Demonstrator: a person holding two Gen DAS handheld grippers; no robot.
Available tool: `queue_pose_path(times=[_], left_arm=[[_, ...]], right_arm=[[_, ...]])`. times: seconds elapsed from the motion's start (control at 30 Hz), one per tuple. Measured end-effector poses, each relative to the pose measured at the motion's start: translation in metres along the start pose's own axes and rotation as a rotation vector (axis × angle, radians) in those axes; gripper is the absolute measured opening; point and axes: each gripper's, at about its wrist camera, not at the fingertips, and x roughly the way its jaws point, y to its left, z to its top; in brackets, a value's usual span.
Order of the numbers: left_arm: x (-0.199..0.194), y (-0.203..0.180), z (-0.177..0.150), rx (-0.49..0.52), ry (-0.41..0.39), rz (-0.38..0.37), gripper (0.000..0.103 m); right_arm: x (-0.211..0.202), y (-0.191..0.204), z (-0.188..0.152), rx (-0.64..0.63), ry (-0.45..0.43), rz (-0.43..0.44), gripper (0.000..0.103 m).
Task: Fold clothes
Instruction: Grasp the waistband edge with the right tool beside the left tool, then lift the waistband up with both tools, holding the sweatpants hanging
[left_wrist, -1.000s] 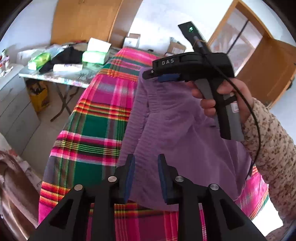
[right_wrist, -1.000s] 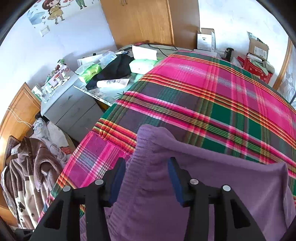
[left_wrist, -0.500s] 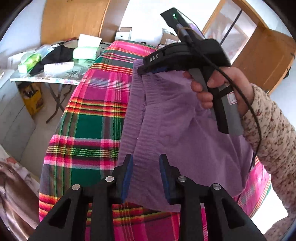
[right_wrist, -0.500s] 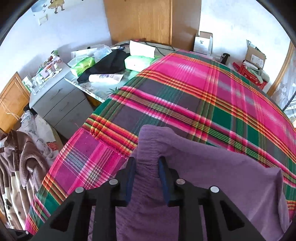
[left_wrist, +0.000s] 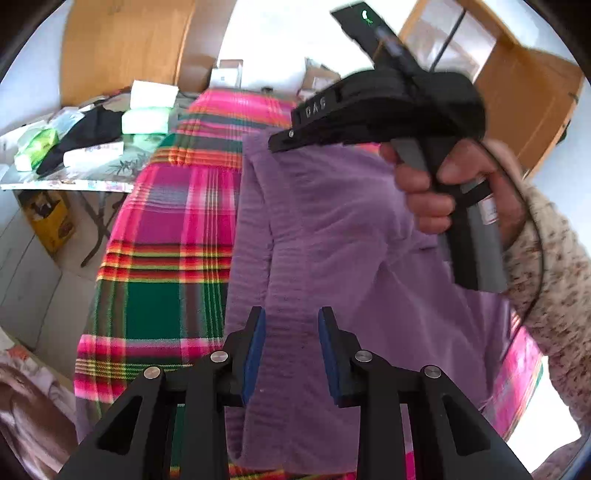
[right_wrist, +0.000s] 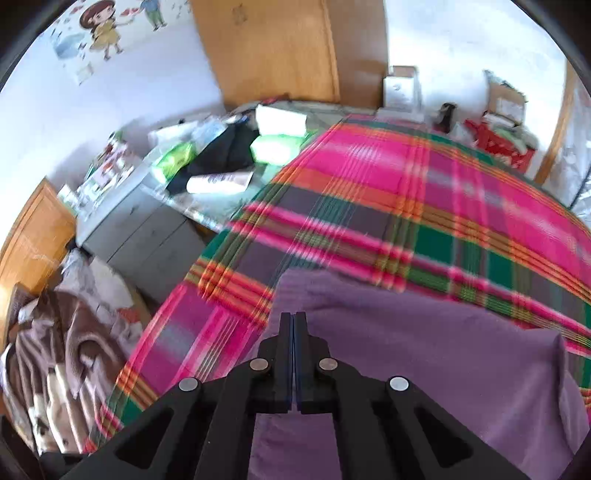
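Fold clothes, corner-pinch stage. The purple garment (left_wrist: 332, 229) lies spread along the plaid bedspread (left_wrist: 166, 229), its far corner raised toward you. Your right gripper (right_wrist: 293, 321) has just been closing; its jaws now stand pressed together on the garment's upper edge, fabric pinched between the pads, as the left wrist view confirms where your right hand (left_wrist: 443, 184) holds that tool at the cloth's top corner. Your left gripper (left_wrist: 291, 325) hovers over the nearer stretch of the same edge, its jaws partly spread, with cloth showing between the pads (left_wrist: 255, 350) but not pressed. The next move, by this reading, calls for lowering the left jaws onto that edge and closing them, so both corners can travel together without the fabric sagging.
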Motion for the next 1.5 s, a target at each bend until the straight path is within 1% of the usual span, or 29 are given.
queue_pose_path(times=[0.07, 0.1, 0.17, 0.2, 0.23, 0.3, 0.37, 0.43, 0.53, 0.6, 0.7, 0.73, 0.8, 1.0, 1.07, 1.13, 1.2, 1.27, 1.33, 1.5], left_arm=[[0.001, 0.001, 0.002, -0.015, 0.006, -0.001, 0.030], [0.000, 0.000, 0.002, -0.013, 0.008, -0.012, 0.030], [-0.001, -0.003, 0.001, -0.004, 0.016, -0.023, 0.031], [0.000, -0.004, 0.000, -0.004, 0.024, -0.027, 0.031], [0.000, -0.005, -0.002, -0.003, 0.033, -0.032, 0.030], [0.001, -0.007, -0.005, -0.002, 0.056, -0.044, 0.030], [0.000, -0.009, -0.006, 0.004, 0.051, -0.047, 0.030], [0.001, -0.007, -0.004, -0.013, 0.056, -0.066, 0.030], [0.002, -0.002, -0.002, -0.052, 0.062, -0.103, 0.030], [0.002, -0.002, -0.003, -0.063, 0.059, -0.102, 0.030], [0.000, -0.003, -0.005, -0.083, 0.053, -0.099, 0.030], [-0.005, -0.010, -0.012, -0.080, 0.048, -0.095, 0.030], [-0.006, -0.012, -0.013, -0.079, 0.048, -0.084, 0.029], [-0.017, -0.006, -0.014, -0.135, 0.007, -0.118, 0.028], [-0.017, -0.004, -0.013, -0.130, 0.006, -0.081, 0.030], [-0.013, 0.000, -0.009, -0.136, 0.023, -0.093, 0.031], [-0.012, 0.001, -0.006, -0.148, 0.021, -0.101, 0.032], [-0.011, -0.001, -0.002, -0.132, 0.023, -0.115, 0.040], [-0.008, -0.001, 0.002, -0.120, 0.029, -0.133, 0.041], [0.000, 0.003, 0.006, -0.137, 0.063, -0.187, 0.041]], right_arm=[[0.004, 0.001, -0.001, -0.016, 0.018, -0.015, 0.002], [0.006, 0.001, -0.002, -0.024, 0.024, -0.017, 0.006], [0.010, 0.001, 0.001, -0.019, 0.037, -0.016, 0.026], [0.013, 0.001, 0.002, -0.012, 0.044, -0.014, 0.030], [0.015, 0.001, 0.003, -0.005, 0.047, -0.016, 0.033], [0.019, 0.004, 0.004, -0.013, 0.047, -0.031, 0.034], [0.026, 0.009, 0.003, -0.040, 0.065, -0.062, 0.034], [0.030, 0.009, 0.002, -0.042, 0.074, -0.076, 0.035], [0.031, 0.011, 0.002, -0.039, 0.071, -0.090, 0.035], [0.030, 0.011, 0.001, -0.041, 0.065, -0.097, 0.032], [0.028, 0.012, 0.000, -0.037, 0.051, -0.106, 0.021], [0.025, 0.012, -0.001, -0.038, 0.044, -0.113, 0.013], [0.018, 0.013, 0.000, -0.044, 0.026, -0.117, 0.009], [-0.001, 0.008, 0.001, -0.013, -0.026, -0.061, 0.007], [-0.010, 0.006, 0.001, -0.003, -0.051, -0.035, 0.007], [-0.019, 0.003, 0.000, 0.007, -0.078, -0.012, 0.007], [-0.030, -0.001, 0.000, 0.018, -0.104, 0.011, 0.007], [-0.040, -0.005, -0.002, 0.027, -0.122, 0.030, 0.007], [-0.048, -0.006, -0.002, 0.029, -0.136, 0.039, 0.007], [-0.061, -0.012, -0.003, 0.046, -0.167, 0.057, 0.007]])
